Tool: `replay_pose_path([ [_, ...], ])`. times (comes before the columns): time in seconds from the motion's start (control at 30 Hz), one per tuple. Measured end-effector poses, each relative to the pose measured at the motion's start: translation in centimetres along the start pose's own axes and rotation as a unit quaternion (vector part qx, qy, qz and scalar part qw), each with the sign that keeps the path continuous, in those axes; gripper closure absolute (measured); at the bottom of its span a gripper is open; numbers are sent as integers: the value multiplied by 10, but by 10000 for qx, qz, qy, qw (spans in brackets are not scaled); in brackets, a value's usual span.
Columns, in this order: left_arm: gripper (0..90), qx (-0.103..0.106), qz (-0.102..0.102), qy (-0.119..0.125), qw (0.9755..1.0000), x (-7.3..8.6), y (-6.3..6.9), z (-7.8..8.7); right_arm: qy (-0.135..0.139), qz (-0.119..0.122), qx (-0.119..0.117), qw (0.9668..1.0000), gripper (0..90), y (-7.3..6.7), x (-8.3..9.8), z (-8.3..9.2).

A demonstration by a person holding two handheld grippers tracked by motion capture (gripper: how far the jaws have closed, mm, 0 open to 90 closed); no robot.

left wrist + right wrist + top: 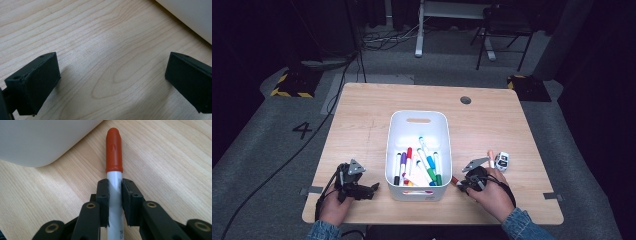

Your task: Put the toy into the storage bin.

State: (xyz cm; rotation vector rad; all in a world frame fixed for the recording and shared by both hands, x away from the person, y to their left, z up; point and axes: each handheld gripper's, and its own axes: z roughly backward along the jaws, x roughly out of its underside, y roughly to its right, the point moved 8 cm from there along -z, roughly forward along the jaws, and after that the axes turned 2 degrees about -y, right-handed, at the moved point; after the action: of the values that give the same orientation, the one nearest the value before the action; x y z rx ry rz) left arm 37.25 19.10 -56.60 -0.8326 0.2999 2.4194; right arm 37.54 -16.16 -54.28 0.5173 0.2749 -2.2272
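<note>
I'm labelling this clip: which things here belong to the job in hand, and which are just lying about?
In the job:
- red-capped marker, clamped in the right claw
- white bin of markers

Lying about:
- orange marker
- small white object, too small to identify
- left claw, open over bare table

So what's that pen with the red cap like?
The marker has a white, plastic-looking barrel with tiny print and a smooth orange-red cap. The right gripper is shut on its barrel, both pads pressing just below the cap. It sits low over the wooden table, cap pointing past the white bin.
</note>
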Motion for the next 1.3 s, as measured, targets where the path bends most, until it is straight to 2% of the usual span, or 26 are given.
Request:
replay_pose_path([
  [0.03,0,-12,6,21,10000,0,0,0,3,-91,-28,10000,770,-1,0,0],
  [0.1,0,-18,6,24,10000,0,0,0,-28,-114,-37,9999,771,-1,1,1],
  [0.43,0,-17,7,27,10000,0,0,0,84,-138,-97,9998,771,5,-3,12],
  [0.7,0,-15,8,27,10000,0,0,0,258,-183,-132,9994,771,8,-13,35],
  [0.93,0,0,1,15,10000,0,0,0,422,-177,-260,9986,771,11,-24,58],
  [1.0,0,-1,0,-1,10000,0,0,0,451,-256,-270,9983,771,11,-27,64],
  [1.03,0,0,1,15,10000,0,0,0,488,-185,-256,9983,771,12,-29,66],
  [1.3,0,2,3,16,10000,0,0,0,686,-169,-247,9972,771,14,-42,90],
])
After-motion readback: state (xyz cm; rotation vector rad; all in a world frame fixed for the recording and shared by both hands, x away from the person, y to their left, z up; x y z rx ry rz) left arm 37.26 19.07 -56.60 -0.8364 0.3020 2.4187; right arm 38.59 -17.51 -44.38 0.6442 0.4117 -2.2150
